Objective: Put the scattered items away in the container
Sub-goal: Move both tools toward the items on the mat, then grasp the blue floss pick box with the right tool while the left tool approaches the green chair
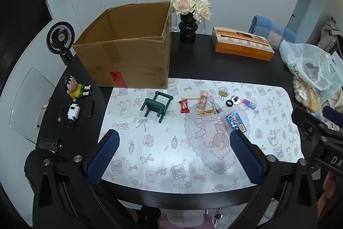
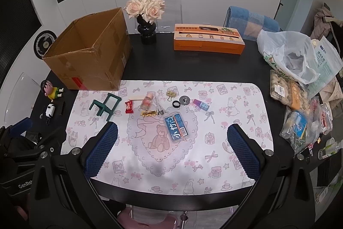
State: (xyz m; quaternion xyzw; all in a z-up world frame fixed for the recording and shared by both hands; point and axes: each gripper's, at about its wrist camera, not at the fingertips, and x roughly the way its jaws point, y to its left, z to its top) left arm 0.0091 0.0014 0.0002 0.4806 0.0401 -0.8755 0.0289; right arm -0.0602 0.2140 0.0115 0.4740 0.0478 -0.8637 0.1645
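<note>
Overhead, both grippers, left (image 1: 174, 155) and right (image 2: 171, 150), splayed, empty; corrugated cardboard box (image 1: 128, 50) open-topped; mat (image 2: 163, 162) glossy.

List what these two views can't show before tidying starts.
- Box floor: both views, hidden by its own walls.
- Gold item by the cable: both views, too small to identify.
- Snack pile: left view, cut by the image edge and the right hand-held gripper.

I see even, bright indoor light, soft shadows on the mat (image 2: 163, 166), sharp focus, and heavy fisheye bending with black corners.
</note>
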